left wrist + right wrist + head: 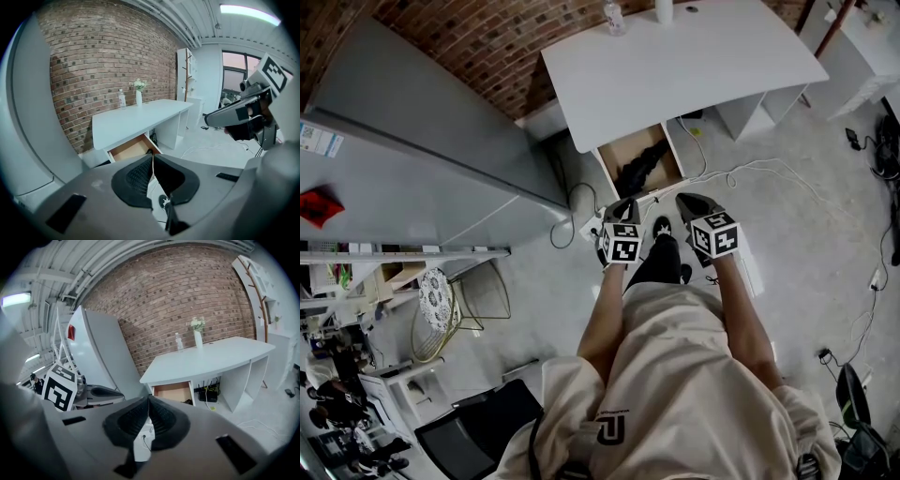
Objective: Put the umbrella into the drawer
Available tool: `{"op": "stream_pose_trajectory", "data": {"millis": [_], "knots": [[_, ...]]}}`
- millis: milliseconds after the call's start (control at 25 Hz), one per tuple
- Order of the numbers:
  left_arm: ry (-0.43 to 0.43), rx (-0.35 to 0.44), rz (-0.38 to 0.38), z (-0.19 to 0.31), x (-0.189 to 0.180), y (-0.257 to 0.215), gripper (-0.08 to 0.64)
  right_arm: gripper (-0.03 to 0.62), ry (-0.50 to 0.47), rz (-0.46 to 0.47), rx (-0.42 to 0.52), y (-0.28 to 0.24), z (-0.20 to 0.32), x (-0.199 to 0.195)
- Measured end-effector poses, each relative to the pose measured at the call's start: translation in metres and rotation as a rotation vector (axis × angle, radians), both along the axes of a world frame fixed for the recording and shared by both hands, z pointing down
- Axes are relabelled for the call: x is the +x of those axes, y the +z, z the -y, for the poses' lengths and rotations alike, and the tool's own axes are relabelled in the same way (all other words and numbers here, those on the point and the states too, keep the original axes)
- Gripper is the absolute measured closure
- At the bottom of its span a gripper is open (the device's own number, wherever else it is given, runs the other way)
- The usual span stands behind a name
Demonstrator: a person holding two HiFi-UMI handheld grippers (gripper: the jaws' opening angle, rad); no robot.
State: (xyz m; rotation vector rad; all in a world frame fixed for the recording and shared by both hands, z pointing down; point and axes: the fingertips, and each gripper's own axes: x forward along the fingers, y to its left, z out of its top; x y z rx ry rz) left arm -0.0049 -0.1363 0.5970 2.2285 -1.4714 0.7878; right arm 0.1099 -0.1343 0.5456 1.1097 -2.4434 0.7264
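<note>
Black umbrella (642, 164) in open drawer (619, 152), white desk (694, 66)

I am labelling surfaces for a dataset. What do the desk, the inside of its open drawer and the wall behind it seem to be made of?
Desk: probably painted or laminated board, smooth matte white, no grain.
Drawer inside: likely bare wood or fibreboard, plain tan.
Wall: exposed red-brown brick, mortar lines visible.

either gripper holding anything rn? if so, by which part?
Nothing is held. The left gripper and the right gripper both have their jaws shut together and empty. The umbrella lies in the open drawer.
</note>
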Motion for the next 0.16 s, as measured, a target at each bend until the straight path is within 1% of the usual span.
{"op": "stream_pose_trajectory", "data": {"millis": [160], "knots": [[0.001, -0.006, 0.003, -0.0001, -0.0002, -0.0017, 0.546, 0.523, -0.059, 0.009, 0.016, -0.0053, -0.0045, -0.0102]]}}
